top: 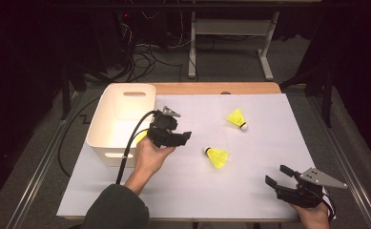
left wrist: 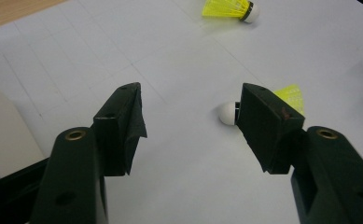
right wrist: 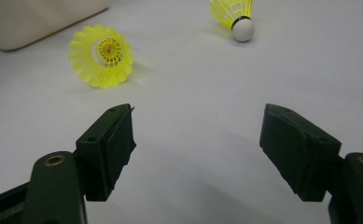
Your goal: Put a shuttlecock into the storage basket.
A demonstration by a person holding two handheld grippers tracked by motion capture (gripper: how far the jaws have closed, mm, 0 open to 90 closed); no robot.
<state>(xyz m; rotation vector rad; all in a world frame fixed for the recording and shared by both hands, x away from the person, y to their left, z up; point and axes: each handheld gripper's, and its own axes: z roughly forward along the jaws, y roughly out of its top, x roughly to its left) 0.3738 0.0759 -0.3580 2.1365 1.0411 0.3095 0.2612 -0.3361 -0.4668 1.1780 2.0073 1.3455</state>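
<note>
Shuttlecock (top: 216, 157) lies on the bench at four o'clock of the gaping, empty left tongs (top: 185, 137), well apart from the gaping right tongs (top: 277, 175).

Yellow mesh-plastic shuttlecocks (top: 218, 157) lie on matt white paper (top: 250, 191) (smooth white plastic bin (top: 121, 119) beside).

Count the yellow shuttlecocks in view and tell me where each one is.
3. One shuttlecock lies mid-table, just ahead of the left gripper; a second lies farther back on the table; a yellow patch inside the white bin, largely hidden, looks like a third.
</note>
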